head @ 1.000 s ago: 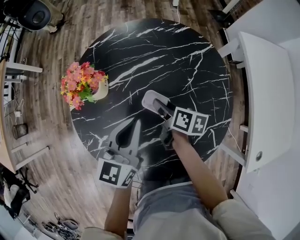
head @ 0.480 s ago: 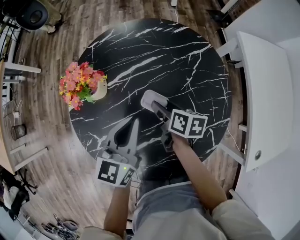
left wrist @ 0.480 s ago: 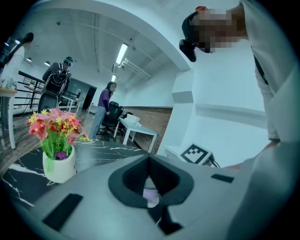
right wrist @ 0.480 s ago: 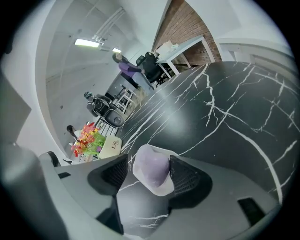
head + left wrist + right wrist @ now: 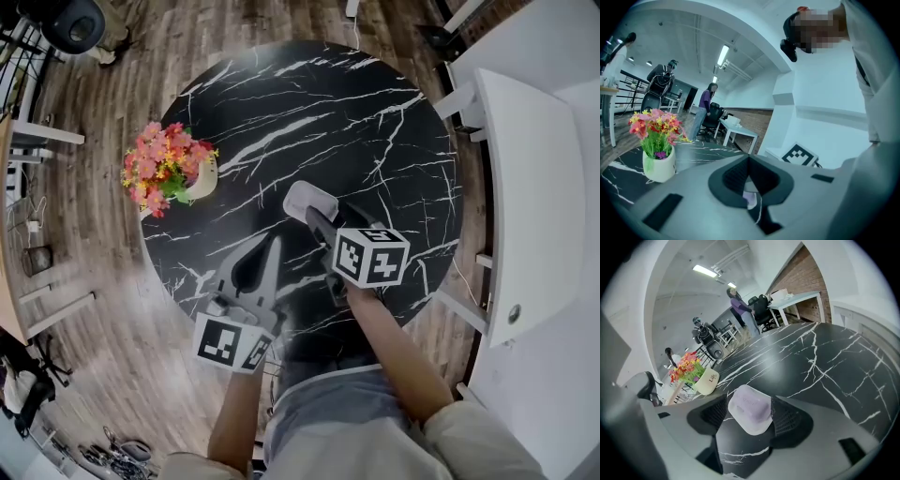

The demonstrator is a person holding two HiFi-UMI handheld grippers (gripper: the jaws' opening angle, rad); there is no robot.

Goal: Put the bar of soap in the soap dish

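Right hand-held gripper (image 5: 750, 418): jaws just opened wide, straddling the bar of soap (image 5: 747, 406), pads clear of it. Left hand-held gripper (image 5: 749, 161) closed, empty. Best backed straight out and up, no sideways drift, to avoid clipping the rim. Soap pale lilac, rounded, flat in white soap dish (image 5: 753, 430), mid-frame on black marbled desk (image 5: 309, 103).

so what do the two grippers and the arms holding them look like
Left gripper and right gripper: grey plastic, black ribbed pads inside the jaws, each bearing a white cube with black square markers. Bare forearms, pale sleeves at the elbows.
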